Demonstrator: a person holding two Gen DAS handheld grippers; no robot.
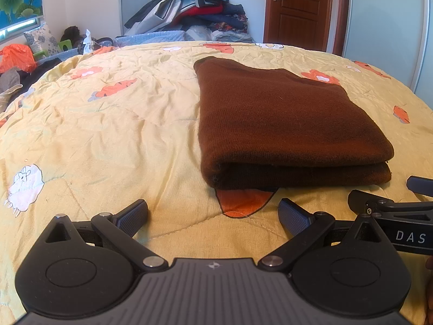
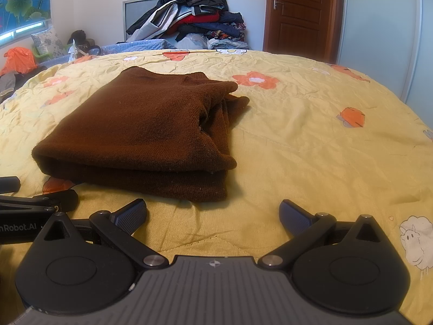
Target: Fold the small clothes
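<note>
Where the yellow quilted bedspread with orange flowers (image 1: 108, 135) fills both frames, a heap of dark clothes (image 1: 189, 2) and a brown wooden door (image 1: 297, 8) sit along the top. My folded brown knit garment (image 1: 284, 124) lies centre-right in the left view, centre-left in the right view (image 2: 140, 130). My left gripper (image 1: 213, 216) and right gripper (image 2: 213, 216) gape wide, holding nothing. Its inner layers are hidden.

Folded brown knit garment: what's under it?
The folded brown knit garment lies on the yellow floral quilt; an orange flower print pokes out beneath its near edge. The rest underneath is covered.
</note>
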